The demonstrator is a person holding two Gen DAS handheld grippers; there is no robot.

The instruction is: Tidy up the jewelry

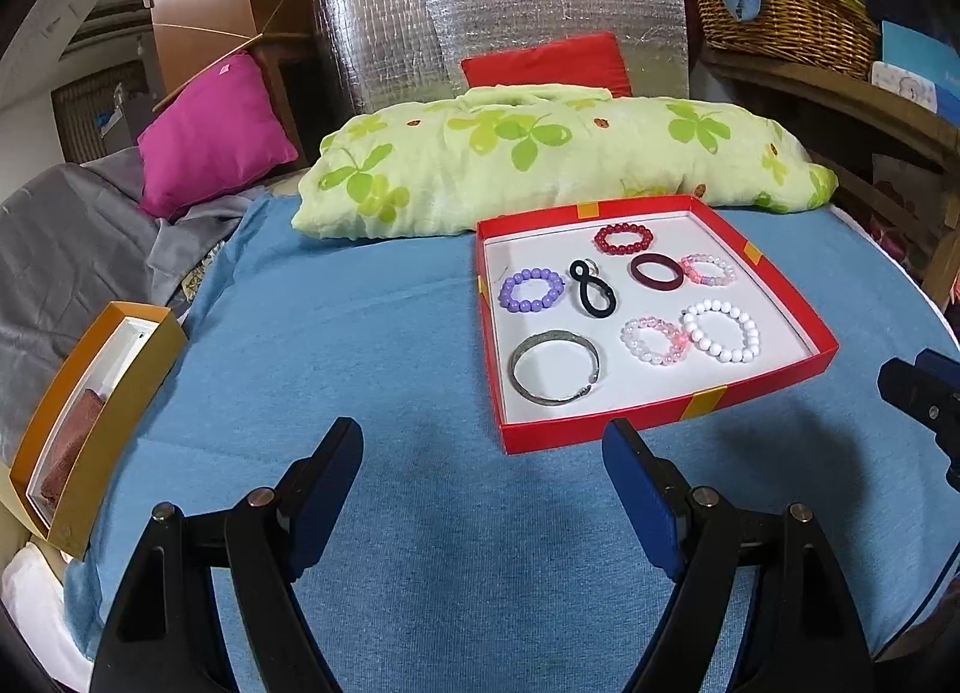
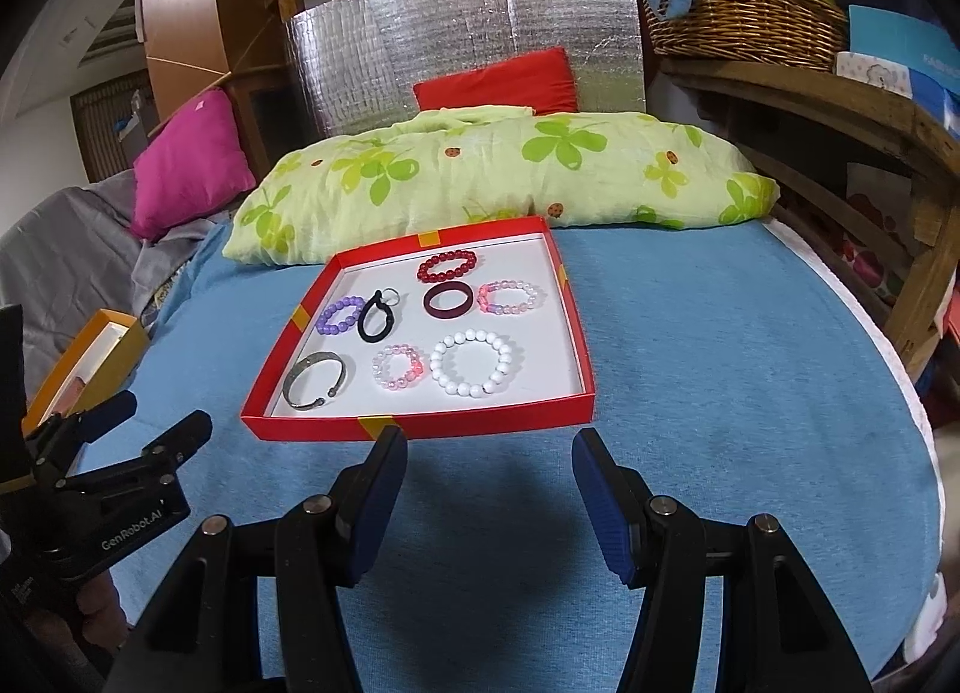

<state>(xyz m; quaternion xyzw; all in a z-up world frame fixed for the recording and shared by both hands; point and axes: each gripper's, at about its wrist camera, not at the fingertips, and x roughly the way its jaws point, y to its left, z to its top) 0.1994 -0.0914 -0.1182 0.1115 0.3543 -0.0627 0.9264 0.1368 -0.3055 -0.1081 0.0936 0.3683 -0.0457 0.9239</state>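
A red tray (image 1: 606, 432) (image 2: 420, 428) with a white floor lies on the blue bedcover. In it are several bracelets: a silver bangle (image 1: 555, 372) (image 2: 315, 381), a purple bead bracelet (image 1: 531, 289) (image 2: 341, 315), a black twisted band (image 1: 591, 288) (image 2: 375, 318), a white bead bracelet (image 1: 723, 331) (image 2: 472, 364), a red bead bracelet (image 1: 624, 238) (image 2: 447, 266) and a maroon ring (image 1: 657, 272) (image 2: 449, 300). My left gripper (image 1: 483, 453) is open and empty, short of the tray's near left corner. My right gripper (image 2: 489, 447) is open and empty, just before the tray's near edge.
An open orange box (image 1: 96, 423) (image 2: 90, 363) with a reddish pad sits at the left bed edge. A green floral pillow (image 1: 540, 153) (image 2: 492, 171) lies behind the tray. Pink (image 1: 210, 135) and red (image 1: 549, 66) cushions, a wicker basket (image 2: 744, 15) and wooden shelf stand beyond.
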